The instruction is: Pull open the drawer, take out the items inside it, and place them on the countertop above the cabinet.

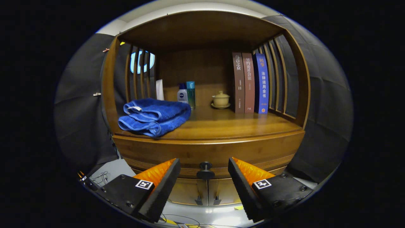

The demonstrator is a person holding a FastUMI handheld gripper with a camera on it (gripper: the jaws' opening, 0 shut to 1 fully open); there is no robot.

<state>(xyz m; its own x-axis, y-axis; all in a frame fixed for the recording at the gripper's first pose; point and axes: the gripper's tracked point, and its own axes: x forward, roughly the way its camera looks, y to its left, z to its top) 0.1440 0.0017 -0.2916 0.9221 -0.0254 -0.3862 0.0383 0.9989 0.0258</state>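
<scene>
The gripper (204, 177) stands with its two fingers spread wide and nothing held; the dark round drawer knob (205, 170) sits in the gap between the fingertips, and neither finger touches it. The drawer (208, 152) behind that knob looks fully closed, its front flush under the countertop (227, 125), so the task appears to be at its very start: the pull, the removal of whatever lies inside, and the placing on top all remain. The drawer's contents cannot be seen.

Below the knob, two cabinet doors (207, 190) meet at a seam. On the countertop beyond lie one folded blue towel (155, 115), two small bottles (186, 93) just behind it, one lidded ceramic cup on a saucer (221, 99), and three upright books (250, 84) near the right slats.
</scene>
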